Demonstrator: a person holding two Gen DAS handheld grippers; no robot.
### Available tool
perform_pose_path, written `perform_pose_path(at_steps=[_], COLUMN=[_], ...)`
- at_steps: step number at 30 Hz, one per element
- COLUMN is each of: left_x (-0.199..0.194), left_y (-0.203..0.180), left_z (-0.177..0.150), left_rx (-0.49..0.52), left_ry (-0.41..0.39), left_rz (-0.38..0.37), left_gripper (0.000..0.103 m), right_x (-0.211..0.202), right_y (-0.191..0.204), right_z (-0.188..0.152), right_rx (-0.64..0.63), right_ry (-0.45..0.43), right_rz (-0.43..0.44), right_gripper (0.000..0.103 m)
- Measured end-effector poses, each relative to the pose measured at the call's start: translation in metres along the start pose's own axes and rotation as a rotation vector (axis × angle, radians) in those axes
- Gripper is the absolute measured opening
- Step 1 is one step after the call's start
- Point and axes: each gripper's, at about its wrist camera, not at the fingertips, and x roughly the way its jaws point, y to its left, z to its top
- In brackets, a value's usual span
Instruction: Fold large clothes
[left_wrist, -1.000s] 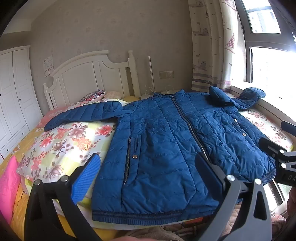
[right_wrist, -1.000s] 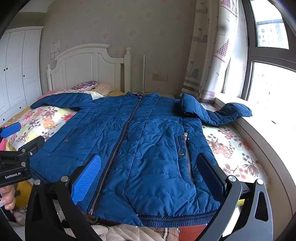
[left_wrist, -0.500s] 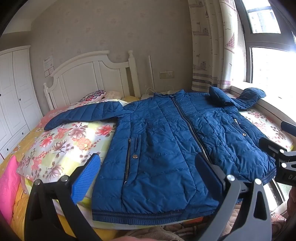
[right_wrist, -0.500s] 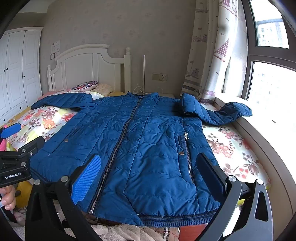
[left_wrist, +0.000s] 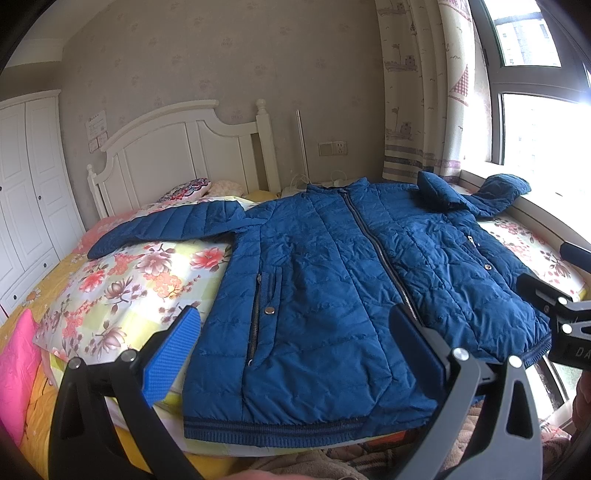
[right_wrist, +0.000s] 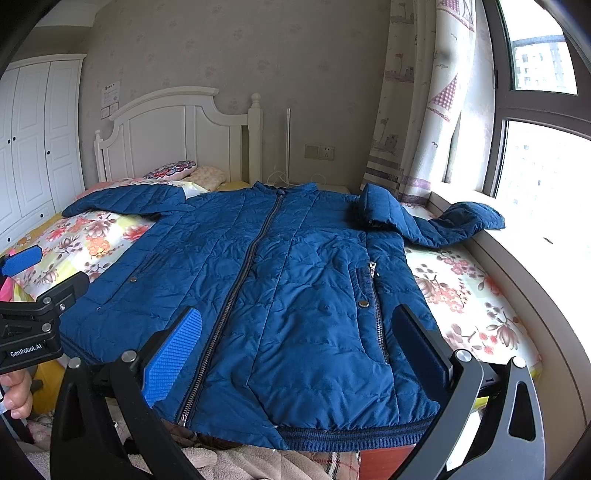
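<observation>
A large blue quilted jacket (left_wrist: 332, 295) (right_wrist: 280, 280) lies flat and zipped on the bed, hem toward me. One sleeve (left_wrist: 166, 225) stretches left over the floral quilt; the other sleeve (right_wrist: 443, 221) bends toward the window sill. My left gripper (left_wrist: 295, 350) hovers open above the hem's left half, holding nothing. Over the hem's right half my right gripper (right_wrist: 299, 350) is open and empty too. Each gripper shows at the edge of the other's view, the left gripper (right_wrist: 33, 314) held by a hand (right_wrist: 16, 391).
The bed has a floral quilt (left_wrist: 122, 288), a white headboard (left_wrist: 177, 155) and pillows (left_wrist: 184, 190). A pink cushion (left_wrist: 16, 373) lies at the left. White wardrobe (right_wrist: 33, 140) stands left, curtain (right_wrist: 417, 110) and window sill (right_wrist: 535, 258) right. A beige blanket (right_wrist: 240, 461) lies below the hem.
</observation>
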Motion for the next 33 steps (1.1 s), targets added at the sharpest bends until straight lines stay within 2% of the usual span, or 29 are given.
perform_pose_path(at_steps=[7, 10, 12, 15, 18, 20, 24, 27, 29, 33], left_x=[0.009, 0.018, 0.032, 0.076, 0.117, 0.147, 0.216, 0.261, 0.28, 0.299], left_y=[0.002, 0.005, 0.007, 0.009, 0.003, 0.004, 0.014, 0.018, 0.019, 0.022], left_z=[0.0, 0.0, 0.0, 0.005, 0.017, 0.028, 0.05, 0.061, 0.062, 0.052], left_rx=[-0.006, -0.023, -0.032, -0.013, 0.077, 0.094, 0.038, -0.007, -0.027, -0.073], left_ry=[0.03, 0.053, 0.095, 0.235, 0.267, 0.293, 0.364, 0.367, 0.385, 0.427], left_rz=[-0.012, -0.049, -0.074, -0.093, -0.068, -0.046, -0.039, 0.001, 0.005, -0.045], left_gripper=[0.101, 0.101, 0.101, 0.101, 0.101, 0.101, 0.101, 0.101, 0.101, 0.101], right_x=[0.006, 0.014, 0.023, 0.047, 0.071, 0.094, 0.148, 0.189, 0.214, 0.259], right_y=[-0.001, -0.005, -0.007, -0.013, -0.029, -0.049, -0.108, -0.155, -0.187, -0.251], right_z=[-0.004, -0.004, -0.004, 0.002, 0.013, 0.028, 0.053, 0.069, 0.077, 0.088], right_rx=[0.029, 0.044, 0.035, 0.015, 0.025, 0.068, 0.221, 0.316, 0.395, 0.561], right_ry=[0.028, 0.039, 0.065, 0.156, 0.208, 0.223, 0.258, 0.268, 0.289, 0.296], right_rz=[0.028, 0.046, 0.041, 0.046, 0.046, 0.009, -0.059, -0.142, -0.171, -0.246], right_gripper=[0.099, 0.099, 0.099, 0.099, 0.099, 0.099, 0.099, 0.099, 0.099, 0.099])
